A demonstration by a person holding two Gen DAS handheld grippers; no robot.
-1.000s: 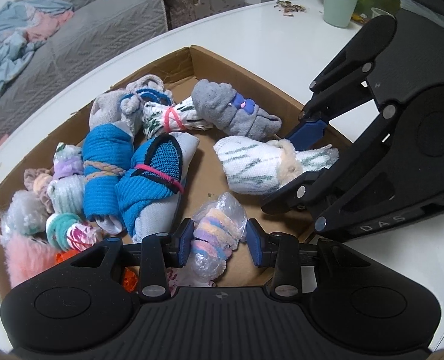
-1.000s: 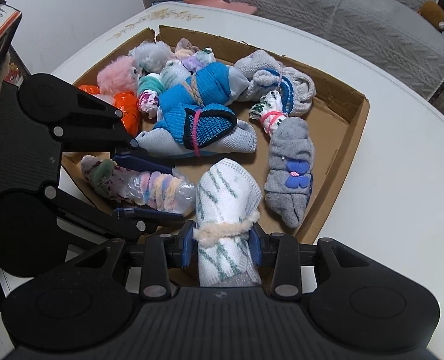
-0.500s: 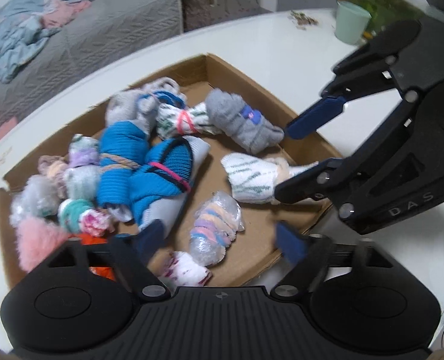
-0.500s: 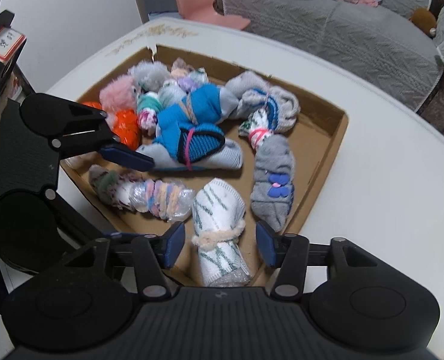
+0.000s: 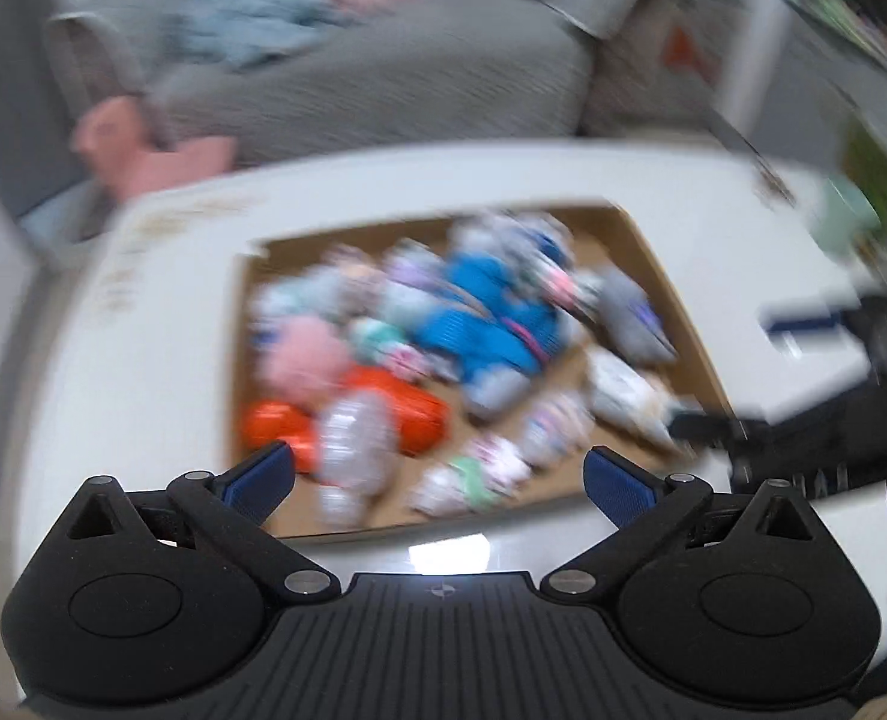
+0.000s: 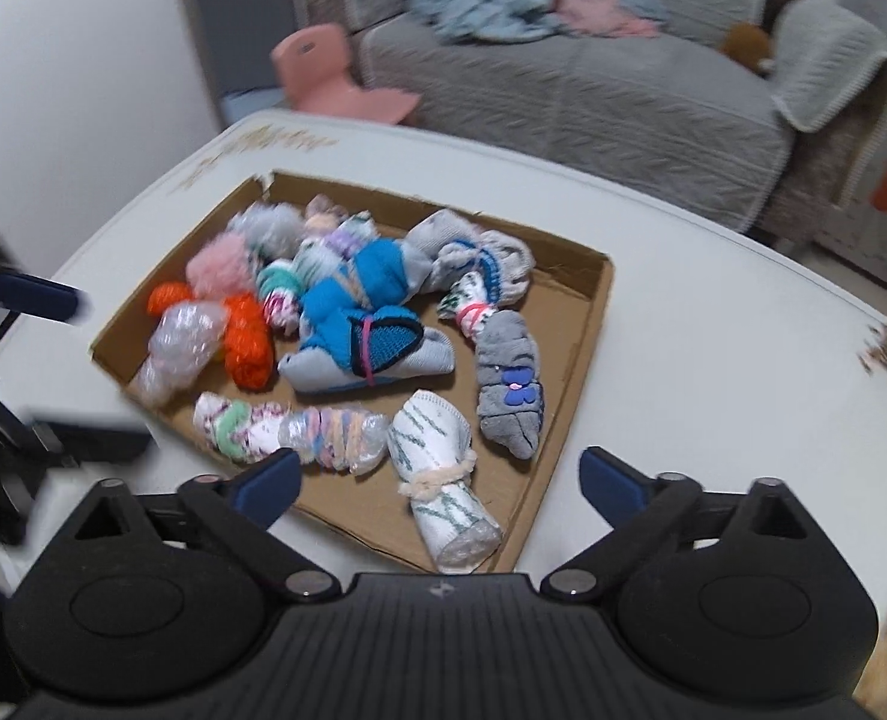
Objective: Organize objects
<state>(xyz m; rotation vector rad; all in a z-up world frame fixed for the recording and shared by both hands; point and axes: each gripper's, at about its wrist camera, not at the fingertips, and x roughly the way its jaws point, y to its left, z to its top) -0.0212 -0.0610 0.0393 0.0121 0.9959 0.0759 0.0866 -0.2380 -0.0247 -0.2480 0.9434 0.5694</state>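
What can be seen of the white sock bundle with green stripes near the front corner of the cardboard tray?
The white sock bundle is a rolled knit sock with grey-green dashes, tied round the middle with a cream fuzzy band. Its near end looks wrapped in clear plastic. It lies on its side in the cardboard tray, near end over the front edge, beside the grey sock with a blue bow and touching or nearly touching the pastel wrapped bundle. Neither hand-held gripper holds it; the right hand-held gripper is open around it without touching.

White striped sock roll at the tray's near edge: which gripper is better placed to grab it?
Right. The right gripper is open with the white striped sock roll directly ahead between its fingers; the left gripper faces the orange bundles.
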